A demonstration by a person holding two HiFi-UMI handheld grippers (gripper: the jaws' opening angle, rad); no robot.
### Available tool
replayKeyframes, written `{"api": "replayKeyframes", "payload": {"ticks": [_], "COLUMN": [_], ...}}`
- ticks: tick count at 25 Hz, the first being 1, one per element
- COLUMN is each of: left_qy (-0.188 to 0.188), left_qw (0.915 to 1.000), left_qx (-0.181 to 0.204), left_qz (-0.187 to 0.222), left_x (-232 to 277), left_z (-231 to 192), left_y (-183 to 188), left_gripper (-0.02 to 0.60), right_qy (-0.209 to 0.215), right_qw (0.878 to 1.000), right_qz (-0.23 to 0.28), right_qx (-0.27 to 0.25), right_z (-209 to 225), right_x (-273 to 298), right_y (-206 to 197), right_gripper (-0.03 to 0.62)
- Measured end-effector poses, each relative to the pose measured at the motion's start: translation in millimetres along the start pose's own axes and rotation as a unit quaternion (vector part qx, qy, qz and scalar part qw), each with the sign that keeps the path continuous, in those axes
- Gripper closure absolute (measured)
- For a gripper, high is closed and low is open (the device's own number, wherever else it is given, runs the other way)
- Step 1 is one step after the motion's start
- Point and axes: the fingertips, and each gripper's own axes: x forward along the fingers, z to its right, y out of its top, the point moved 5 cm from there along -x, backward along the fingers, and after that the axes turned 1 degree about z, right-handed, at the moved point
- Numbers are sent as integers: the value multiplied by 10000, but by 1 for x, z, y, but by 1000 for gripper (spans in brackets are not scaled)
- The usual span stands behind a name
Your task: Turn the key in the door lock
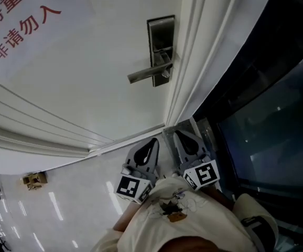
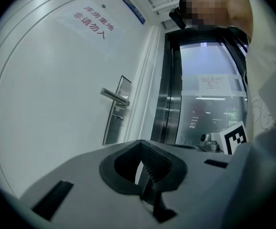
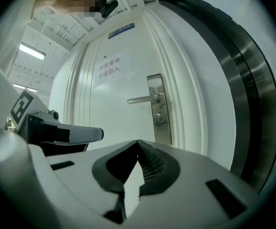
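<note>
We hold both grippers level and side by side, low and near us, aimed at the white door [image 1: 88, 62]. They are well apart from the lock plate [image 1: 160, 49] on the far side, so we judge the reach has not begun. The left gripper [image 1: 152, 142] has its jaws pressed together at the tips with nothing between them. The right gripper [image 1: 182, 135] is the same, closed and empty, and both will have to part before either can pinch anything.

The lever handle [image 1: 146, 75] juts left from the plate. Just beneath it sits what looks like the key [image 3: 160, 116] (small and hard to make out). The right gripper faces the plate more squarely, so it seems the likelier one to take the key.

As for containers, only the lock qualifies, holding the key.
</note>
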Motion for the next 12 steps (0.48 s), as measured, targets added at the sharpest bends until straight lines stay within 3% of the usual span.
{"api": "replayKeyframes", "payload": {"ticks": [6, 12], "left_qy": [79, 158], "left_qw": [9998, 9996], "left_qx": [-51, -89], "left_qz": [-165, -225], "left_x": [14, 8], "left_z": [66, 115], "left_y": [-17, -31], "left_gripper": [578, 578], "right_qy": [24, 107], "right_qw": [9993, 9988], "right_qz": [261, 180], "right_qx": [258, 433], "right_z": [28, 43], "right_x": [-59, -103], "right_y": [8, -6], "right_gripper": [586, 588]}}
